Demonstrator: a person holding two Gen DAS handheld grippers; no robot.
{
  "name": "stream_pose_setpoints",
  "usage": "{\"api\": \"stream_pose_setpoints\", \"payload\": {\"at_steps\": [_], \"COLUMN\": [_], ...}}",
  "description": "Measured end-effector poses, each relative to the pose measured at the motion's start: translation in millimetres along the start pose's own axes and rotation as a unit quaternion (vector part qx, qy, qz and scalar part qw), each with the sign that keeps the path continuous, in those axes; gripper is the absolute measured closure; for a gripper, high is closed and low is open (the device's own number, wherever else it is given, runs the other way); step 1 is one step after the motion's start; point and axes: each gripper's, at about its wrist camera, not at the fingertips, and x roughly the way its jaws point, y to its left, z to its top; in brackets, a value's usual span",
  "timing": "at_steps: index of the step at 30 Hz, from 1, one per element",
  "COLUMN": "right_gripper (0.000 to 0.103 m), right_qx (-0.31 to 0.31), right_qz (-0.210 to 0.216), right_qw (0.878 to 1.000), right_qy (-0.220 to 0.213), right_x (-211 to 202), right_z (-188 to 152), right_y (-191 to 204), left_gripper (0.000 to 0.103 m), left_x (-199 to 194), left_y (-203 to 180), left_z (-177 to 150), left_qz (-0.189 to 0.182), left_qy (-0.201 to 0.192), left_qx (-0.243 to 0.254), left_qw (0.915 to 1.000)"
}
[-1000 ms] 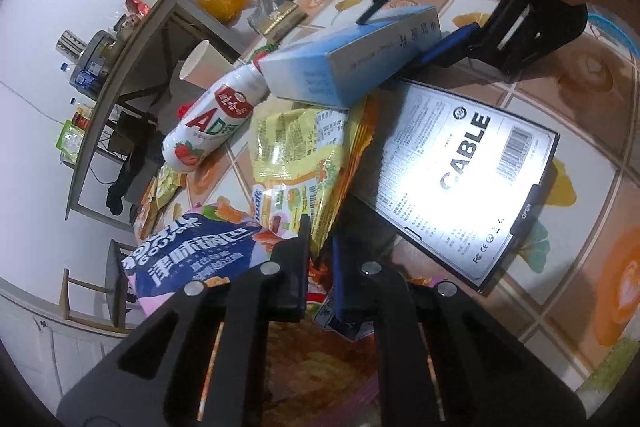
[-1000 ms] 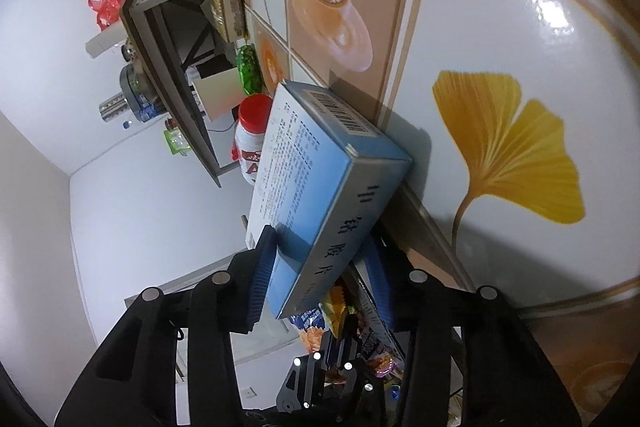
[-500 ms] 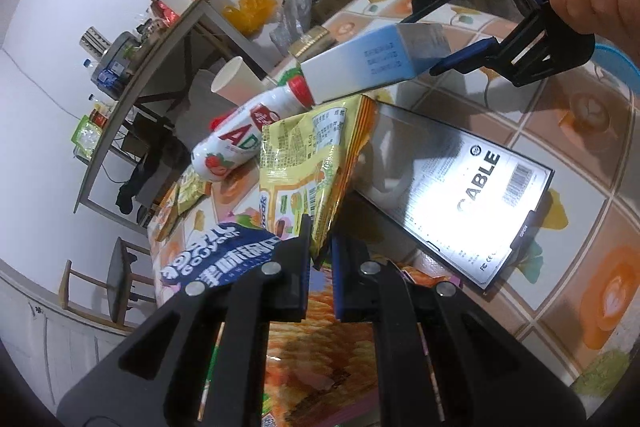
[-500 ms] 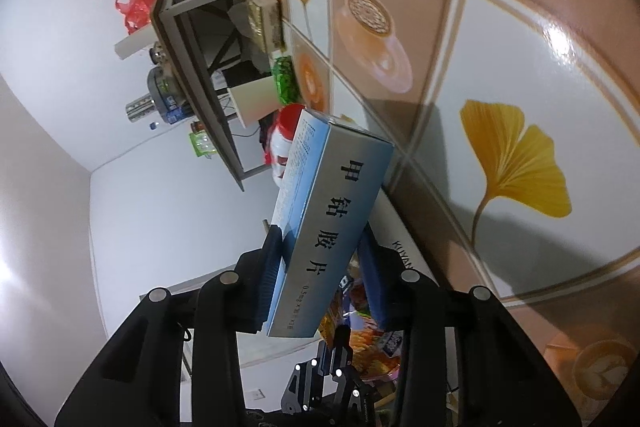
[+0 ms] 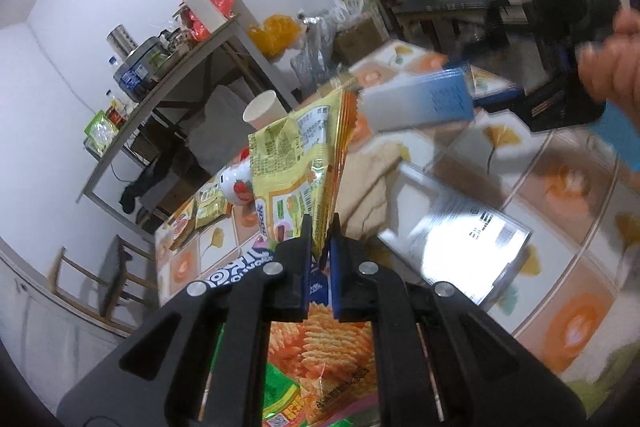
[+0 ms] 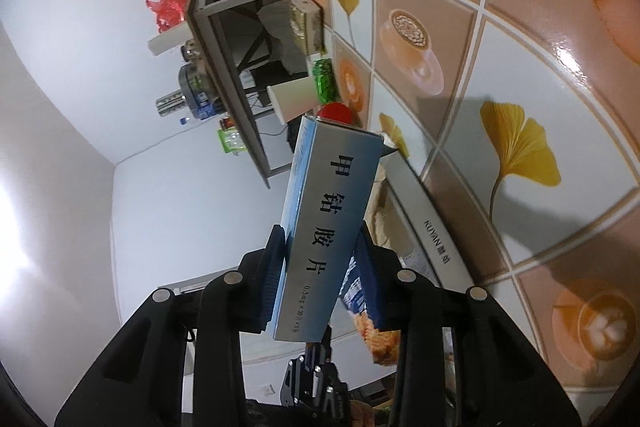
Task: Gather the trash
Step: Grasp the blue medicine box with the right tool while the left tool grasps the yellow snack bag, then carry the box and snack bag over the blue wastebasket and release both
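Grippers are both pinching trash above the tiled bench [image 5: 560, 187]: left gripper [image 5: 320, 247] clamping yellow crinkly snack bag [image 5: 300, 163], right gripper [image 6: 320, 267] clamping blue-white cardboard box [image 6: 324, 227] lengthwise.

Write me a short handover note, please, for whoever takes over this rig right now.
Left claw: shut on the yellow snack bag, held up off the table.
Right claw: shut on the blue-and-white medicine box, also lifted clear.
On the table: cable package, yoghurt bottle, paper cup, blue snack bag, crinkle-chip bag, small yellow packets.
Done: two items picked up, one per claw.
Left: no bin is visible in either view, so find it, drop both items, then collect the remaining wrappers, bottle and cup.
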Motion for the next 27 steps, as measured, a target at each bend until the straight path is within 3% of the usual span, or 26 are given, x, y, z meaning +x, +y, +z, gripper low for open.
{"api": "stream_pose_setpoints", "payload": {"at_steps": [7,12,16,21,27], "right_gripper": [0.069,0.069,0.069,0.069,0.069], "right_qx": [-0.006,-0.006,-0.004,0.003,0.019], "right_qz": [0.029,0.051,0.062,0.068,0.061], "right_qw": [1.0,0.998,0.997,0.994,0.986], "right_qy": [-0.006,-0.023,-0.043,-0.084,-0.156], "right_x": [-32,-65,-97,-151,-235], "right_z": [-9,-15,-17,-21,-25], "right_y": [0,-4,-12,-28,-58], "left_gripper": [0.097,0.097,0.097,0.097,0.097], "left_x": [-29,-45,-46,-35,-16], "left_y": [17,16,0,-31,-98], "left_z": [21,37,53,75,109], "left_qz": [-0.056,-0.15,-0.233,-0.33,-0.421], "left_qy": [-0.039,-0.072,-0.083,-0.073,-0.041], "left_qx": [-0.074,-0.123,-0.148,-0.175,-0.154], "left_qw": [0.9949,0.9784,0.9577,0.9246,0.8929]}}
